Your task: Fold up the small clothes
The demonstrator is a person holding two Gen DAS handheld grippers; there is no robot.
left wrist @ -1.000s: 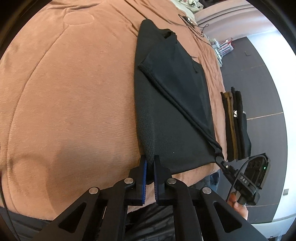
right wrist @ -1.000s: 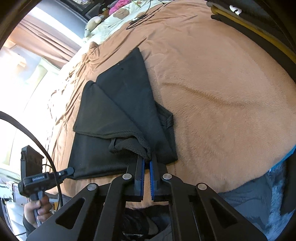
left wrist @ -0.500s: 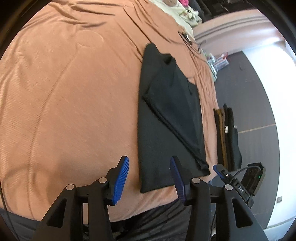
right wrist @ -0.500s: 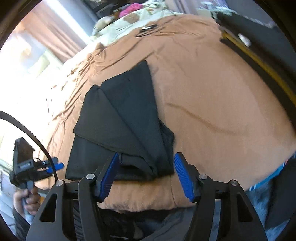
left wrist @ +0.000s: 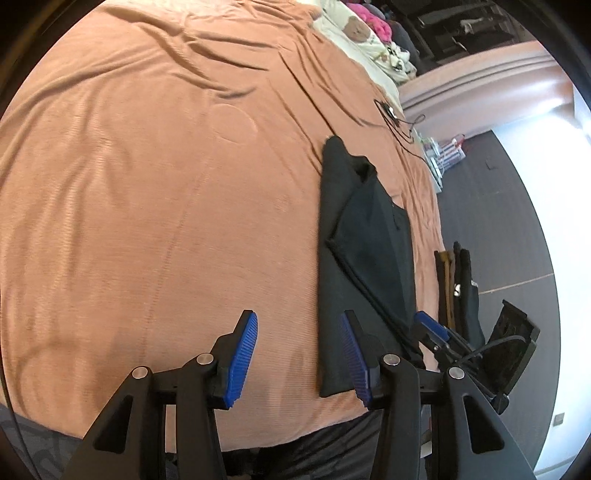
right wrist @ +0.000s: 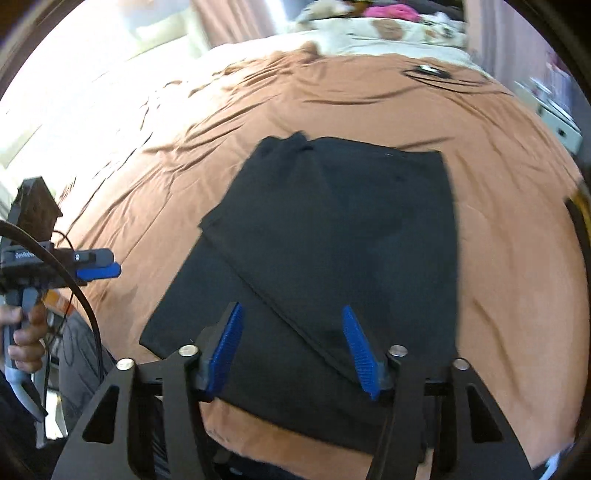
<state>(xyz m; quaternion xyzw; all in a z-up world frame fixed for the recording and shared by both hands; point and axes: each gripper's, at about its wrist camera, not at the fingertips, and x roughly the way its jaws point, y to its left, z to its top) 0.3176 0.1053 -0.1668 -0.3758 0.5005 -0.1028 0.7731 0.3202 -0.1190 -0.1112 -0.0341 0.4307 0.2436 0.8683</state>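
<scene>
A black garment (right wrist: 332, 236) lies partly folded on the brown bedspread (right wrist: 517, 229), one side folded diagonally over its middle. In the left wrist view the garment (left wrist: 358, 258) is at the right. My left gripper (left wrist: 299, 354) is open and empty above the bedspread (left wrist: 147, 184), just left of the garment's near corner. My right gripper (right wrist: 291, 347) is open and empty over the garment's near edge. The right gripper also shows in the left wrist view (left wrist: 432, 328), the left gripper in the right wrist view (right wrist: 96, 264).
A stack of folded dark clothes (left wrist: 458, 280) sits at the bed's right edge. A black cable (left wrist: 399, 118) lies farther up the bed. Pillows and soft toys (right wrist: 388, 26) are at the head. Dark floor (left wrist: 517, 221) lies right of the bed.
Both grippers were shut on the garment's near corners a second ago. They let go, opened and pulled back and up. The garment now lies flat.
</scene>
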